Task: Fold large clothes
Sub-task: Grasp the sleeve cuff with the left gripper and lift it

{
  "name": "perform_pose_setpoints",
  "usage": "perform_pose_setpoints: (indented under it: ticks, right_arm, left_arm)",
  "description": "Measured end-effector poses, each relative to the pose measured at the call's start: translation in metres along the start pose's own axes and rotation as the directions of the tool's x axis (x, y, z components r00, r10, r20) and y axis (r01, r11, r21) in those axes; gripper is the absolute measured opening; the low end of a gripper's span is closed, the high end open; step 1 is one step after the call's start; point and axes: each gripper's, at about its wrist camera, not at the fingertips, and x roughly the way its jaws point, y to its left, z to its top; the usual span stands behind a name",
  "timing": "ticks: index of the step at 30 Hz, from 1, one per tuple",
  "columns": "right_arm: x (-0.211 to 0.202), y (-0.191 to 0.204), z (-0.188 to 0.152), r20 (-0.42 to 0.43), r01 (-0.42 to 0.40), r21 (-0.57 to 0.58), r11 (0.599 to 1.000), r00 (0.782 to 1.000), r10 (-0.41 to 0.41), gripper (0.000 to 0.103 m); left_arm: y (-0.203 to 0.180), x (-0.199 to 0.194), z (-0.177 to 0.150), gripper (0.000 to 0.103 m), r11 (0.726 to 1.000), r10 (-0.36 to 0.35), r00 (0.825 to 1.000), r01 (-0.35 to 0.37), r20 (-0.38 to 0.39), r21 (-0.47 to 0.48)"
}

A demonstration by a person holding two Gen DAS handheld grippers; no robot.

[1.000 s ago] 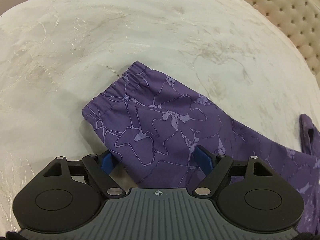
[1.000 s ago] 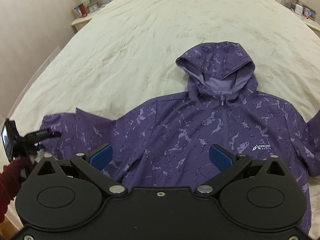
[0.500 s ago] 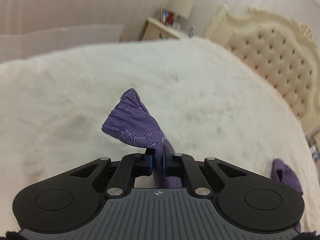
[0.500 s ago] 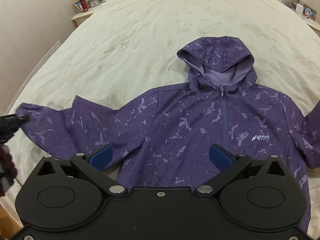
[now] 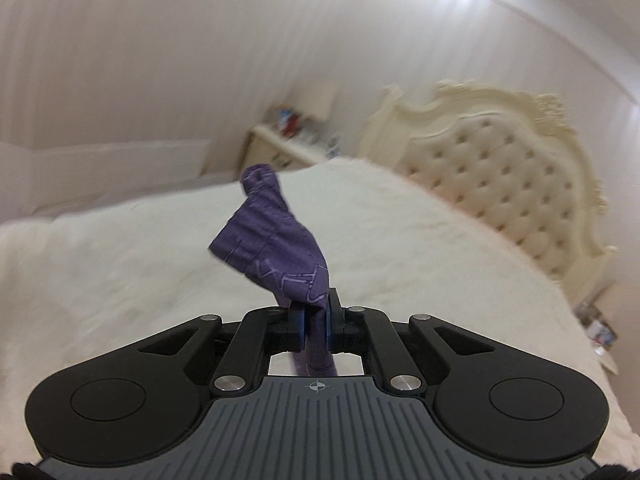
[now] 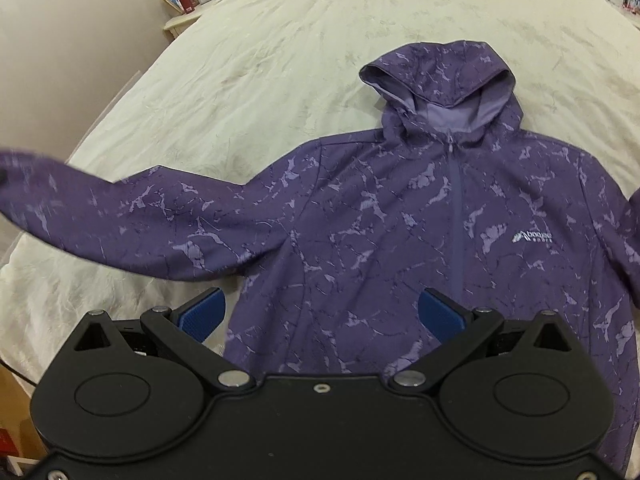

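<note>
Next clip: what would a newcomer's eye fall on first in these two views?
The purple marbled hooded jacket lies front-up, zipped, across the cream bedspread. Its cuff sticks up, pinched in the shut left claw, before a tufted cream headboard. The right claw hovers open over the hem.

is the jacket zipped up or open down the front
Zipped up. On the purple jacket the zipper runs closed from the collar below the hood down the chest, both front panels meeting flat.

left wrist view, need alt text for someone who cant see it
The left gripper is shut on a purple jacket sleeve cuff, lifted above a cream bed. A tufted headboard stands behind, to the right.
</note>
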Motion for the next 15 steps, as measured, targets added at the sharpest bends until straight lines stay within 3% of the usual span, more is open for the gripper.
perform_pose_setpoints:
  ticks: [4,8,15]
  right_arm:
    - [-0.008,-0.028,-0.004,0.003,-0.023,0.017,1.0,1.0,0.023,0.102]
    - [-0.022,-0.065,-0.008,0.008,-0.036,0.055,0.998,0.999,0.035,0.102]
    - [-0.042,-0.126,-0.017,0.015,-0.033,0.119,0.992,0.999,0.031,0.102]
  left_arm:
    - [-0.061,0.001,0.0,0.008,0.993,-0.101,0.994,0.099,0.03,0.062]
    - [-0.126,0.015,-0.021,0.008,0.971,-0.201,0.98,0.198,0.01,0.132]
    - [-0.218,0.056,-0.098,0.009,0.921,-0.297,0.943,0.325,-0.151,0.214]
